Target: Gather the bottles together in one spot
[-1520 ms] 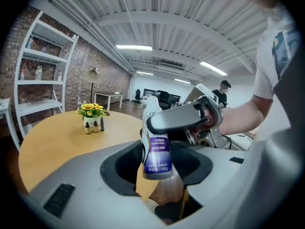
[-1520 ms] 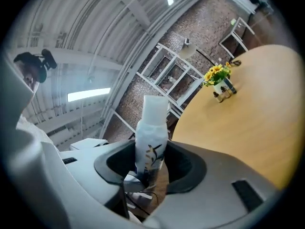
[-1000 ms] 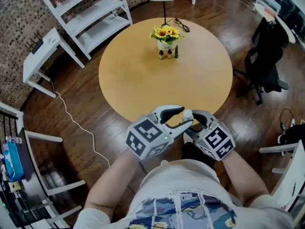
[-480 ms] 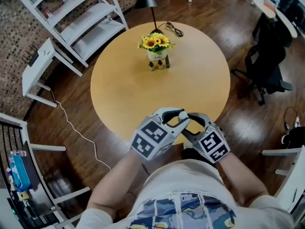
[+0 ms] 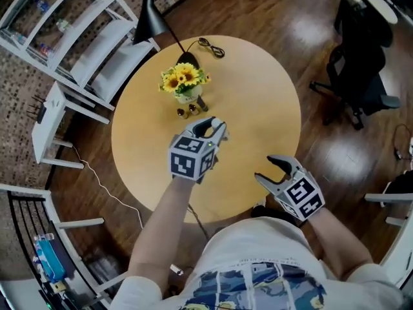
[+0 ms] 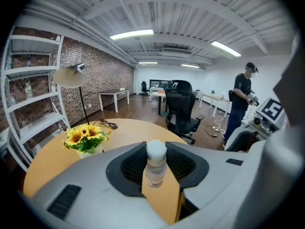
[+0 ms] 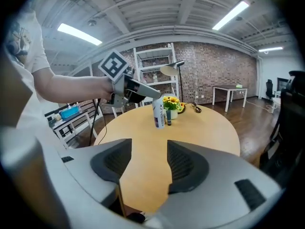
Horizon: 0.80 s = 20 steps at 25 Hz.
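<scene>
btls (image 5: pixel 191 110) front of vase (image 5: pixel 187 96), on tbl (image 5: pixel 258 102)

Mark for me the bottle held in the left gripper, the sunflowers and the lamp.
bottle (image 6: pixel 155 171): left gripper view, its clear body between the jaws.
sunflowers (image 5: pixel 182 78): head view, the yellow blooms.
lamp (image 5: pixel 147 23): head view, its black shade.

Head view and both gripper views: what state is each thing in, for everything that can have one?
left claw: shut on the bottle.
bottle: capped, roughly upright, held near the flower vase.
right claw: jaws opening, nothing between them.
three small bottles: standing on the table, beside the flower vase.
flower vase: upright on the table.
</scene>
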### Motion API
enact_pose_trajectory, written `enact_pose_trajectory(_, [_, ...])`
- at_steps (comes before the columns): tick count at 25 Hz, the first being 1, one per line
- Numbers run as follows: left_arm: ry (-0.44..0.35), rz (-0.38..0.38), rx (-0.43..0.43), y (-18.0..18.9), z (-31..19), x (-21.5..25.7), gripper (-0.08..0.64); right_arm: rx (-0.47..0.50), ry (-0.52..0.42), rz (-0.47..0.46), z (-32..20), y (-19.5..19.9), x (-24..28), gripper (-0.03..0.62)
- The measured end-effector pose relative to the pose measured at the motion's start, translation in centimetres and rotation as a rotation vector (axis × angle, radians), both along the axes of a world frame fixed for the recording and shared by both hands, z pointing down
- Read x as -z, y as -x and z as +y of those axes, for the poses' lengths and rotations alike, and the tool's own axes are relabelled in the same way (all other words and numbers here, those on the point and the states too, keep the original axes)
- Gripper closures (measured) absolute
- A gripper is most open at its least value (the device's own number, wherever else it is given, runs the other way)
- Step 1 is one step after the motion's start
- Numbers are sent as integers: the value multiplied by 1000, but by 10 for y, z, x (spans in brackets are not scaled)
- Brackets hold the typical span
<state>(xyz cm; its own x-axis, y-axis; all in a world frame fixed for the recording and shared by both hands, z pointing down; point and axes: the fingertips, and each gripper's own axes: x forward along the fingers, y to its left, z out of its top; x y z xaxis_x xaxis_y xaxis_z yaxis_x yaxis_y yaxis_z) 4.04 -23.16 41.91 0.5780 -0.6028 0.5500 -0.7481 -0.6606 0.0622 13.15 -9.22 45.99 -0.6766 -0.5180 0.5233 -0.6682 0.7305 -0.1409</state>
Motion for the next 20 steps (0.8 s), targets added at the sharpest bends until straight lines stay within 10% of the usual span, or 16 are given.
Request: enact_pose_trajectory(20, [18, -93, 257, 10, -191, -118, 430, -145, 133, -74, -41, -89, -62, 334])
